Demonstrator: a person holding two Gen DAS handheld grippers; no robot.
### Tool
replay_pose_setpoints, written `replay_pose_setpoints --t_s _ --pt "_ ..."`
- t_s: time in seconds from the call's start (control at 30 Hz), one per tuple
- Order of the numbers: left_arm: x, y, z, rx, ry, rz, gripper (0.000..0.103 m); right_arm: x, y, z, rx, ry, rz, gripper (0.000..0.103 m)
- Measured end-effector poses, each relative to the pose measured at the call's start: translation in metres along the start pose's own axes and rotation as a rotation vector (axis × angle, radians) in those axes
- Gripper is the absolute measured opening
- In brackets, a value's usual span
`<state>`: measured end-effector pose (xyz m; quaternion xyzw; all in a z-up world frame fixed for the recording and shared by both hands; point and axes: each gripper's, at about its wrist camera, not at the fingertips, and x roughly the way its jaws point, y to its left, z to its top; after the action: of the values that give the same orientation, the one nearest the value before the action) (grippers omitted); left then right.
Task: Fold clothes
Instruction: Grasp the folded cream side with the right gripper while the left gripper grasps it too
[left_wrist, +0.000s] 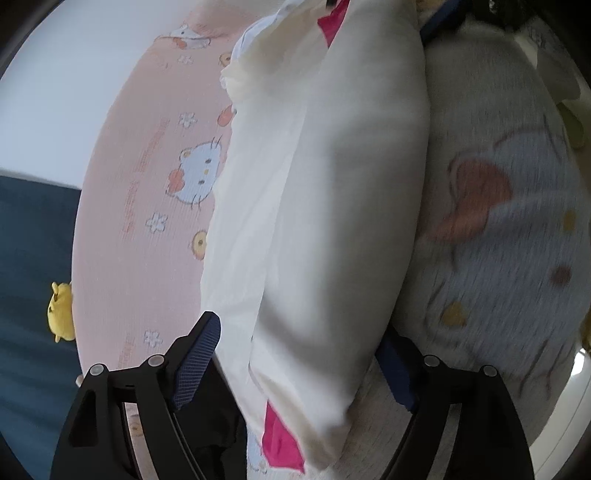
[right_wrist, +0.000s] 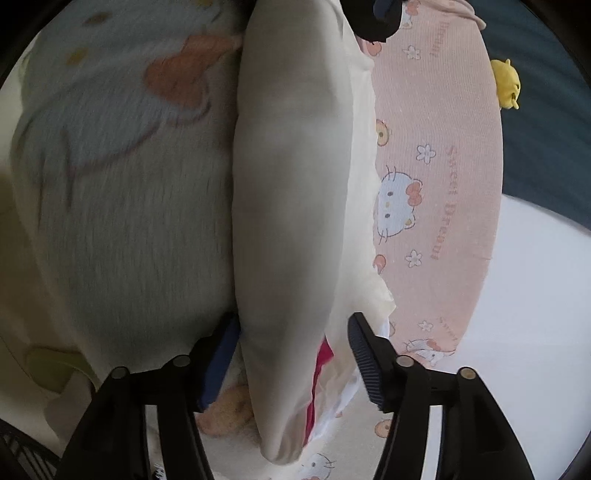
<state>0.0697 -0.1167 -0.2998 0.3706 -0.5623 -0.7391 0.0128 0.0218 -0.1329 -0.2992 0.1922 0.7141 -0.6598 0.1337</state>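
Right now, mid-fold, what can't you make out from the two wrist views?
- Left wrist view: the big print on the grey blanket is blurred.
- Left wrist view: the left claw's right finger is partly hidden behind the cream garment.
- Both views: the pink piece shows only at the ends, wrapped in cream fabric.
- Right wrist view: whether the right claw presses the fold is unclear.

A pink sheet (left_wrist: 122, 206) printed with cartoon cats, flowers and the words "Sweet Dreams" covers the work surface. Beyond its edge lie a white floor or wall (left_wrist: 55, 92) and dark teal fabric (left_wrist: 29, 258), where a small yellow plush toy (left_wrist: 61, 312) rests.
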Motion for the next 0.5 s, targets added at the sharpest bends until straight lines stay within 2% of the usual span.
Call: replay_pose_setpoints --t_s 0.13,0.37,0.5 --pt "0.001 0.002 -0.007 -0.044 0.02 -0.001 0.081 0.0 0.001 0.0 0.003 -0.021 -0.016 0.063" --pt "0.004 -0.001 0.015 -0.054 0.019 0.023 0.081 0.0 -0.001 0.006 0.011 -0.049 -0.027 0.063" --pt "0.003 0.004 -0.005 -0.084 0.024 -0.01 0.081 -0.002 -0.002 0.0 0.043 -0.07 -0.01 0.063"
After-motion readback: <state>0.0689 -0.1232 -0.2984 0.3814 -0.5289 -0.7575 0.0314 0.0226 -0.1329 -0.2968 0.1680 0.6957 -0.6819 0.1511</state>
